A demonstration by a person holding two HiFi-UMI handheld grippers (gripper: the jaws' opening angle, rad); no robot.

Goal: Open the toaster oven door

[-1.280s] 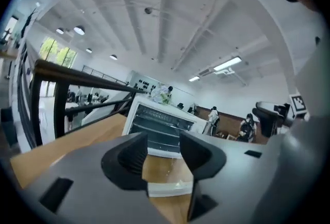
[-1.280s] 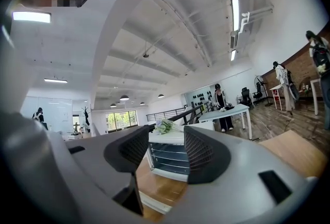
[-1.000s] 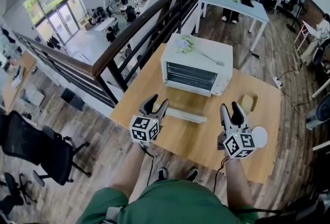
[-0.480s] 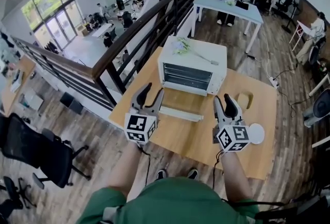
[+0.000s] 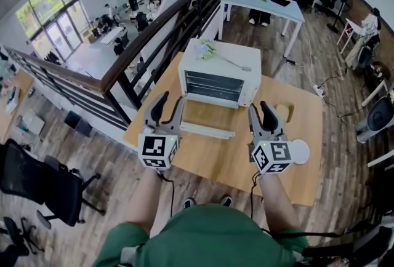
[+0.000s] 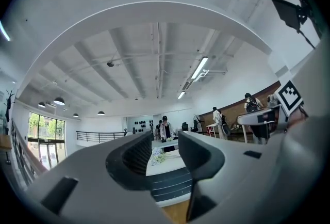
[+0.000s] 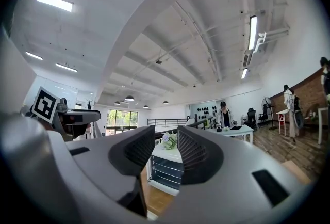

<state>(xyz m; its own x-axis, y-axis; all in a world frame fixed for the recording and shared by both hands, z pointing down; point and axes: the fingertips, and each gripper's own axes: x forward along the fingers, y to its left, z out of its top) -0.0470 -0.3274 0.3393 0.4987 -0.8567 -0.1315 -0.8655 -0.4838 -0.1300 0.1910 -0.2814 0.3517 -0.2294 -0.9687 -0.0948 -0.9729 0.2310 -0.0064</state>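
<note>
We are standing at the near edge of a wooden table point(image 5: 215, 164) and holding both grippers up over it, pointing toward 12 o'clock. The white oven point(image 5: 217, 78) is sitting at the table's far side, at 12 o'clock from us, with its front facing us and its racks showing. Its door point(image 5: 209, 115) is lying open and flat toward 6 o'clock, with the white handle point(image 5: 206, 130) running along its near edge. A bunch of flowers point(image 5: 208, 49) is lying on the oven's top. The left gripper point(image 5: 170, 102) is hanging at 7 o'clock of the oven, just beside the door's left edge as the head view shows it. Its jaws are standing apart with nothing between them, and they have just been closing. The right gripper point(image 5: 259, 108) is hanging at 5 o'clock of the oven, just beside the door's right edge. Its jaws are likewise standing apart and holding nothing, and they too have just been closing. A white disc point(image 5: 300, 151) is lying on the table at 3 o'clock of the right gripper's cube. A wooden piece point(image 5: 284, 111) is lying at 1 o'clock of that gripper.
</note>
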